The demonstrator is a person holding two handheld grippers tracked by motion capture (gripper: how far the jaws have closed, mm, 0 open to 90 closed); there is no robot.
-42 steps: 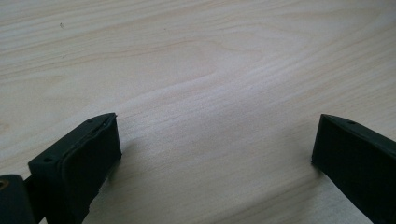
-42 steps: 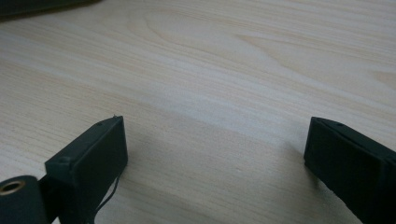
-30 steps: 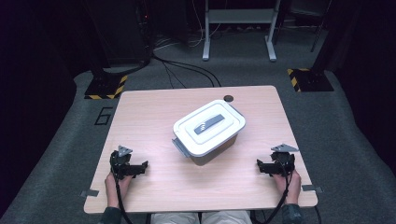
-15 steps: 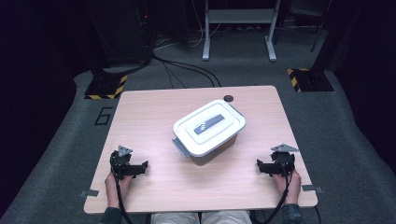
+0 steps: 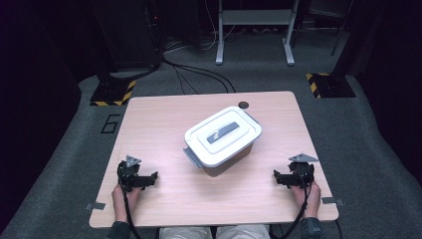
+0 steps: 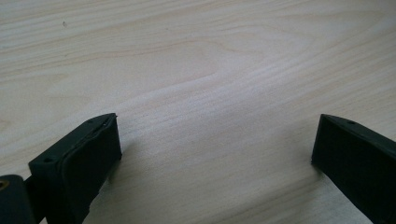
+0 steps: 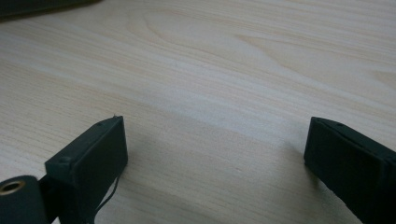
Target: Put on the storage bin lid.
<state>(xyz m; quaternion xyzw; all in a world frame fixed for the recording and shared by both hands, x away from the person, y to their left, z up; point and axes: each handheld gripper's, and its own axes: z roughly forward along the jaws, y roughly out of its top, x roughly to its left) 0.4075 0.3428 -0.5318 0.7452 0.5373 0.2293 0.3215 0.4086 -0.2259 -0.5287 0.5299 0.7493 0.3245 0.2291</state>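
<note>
A white lidded box with a grey handle on its lid sits near the middle of the wooden table, turned at an angle. My left gripper rests on the table near the front left corner, open, with bare wood between its jaws. My right gripper rests near the front right corner, also open and holding nothing. Both point inward toward the box, each well apart from it.
A small dark round hole marks the table's far edge behind the box. Beyond the table are cables, a metal stand and hazard-striped bases on the grey floor.
</note>
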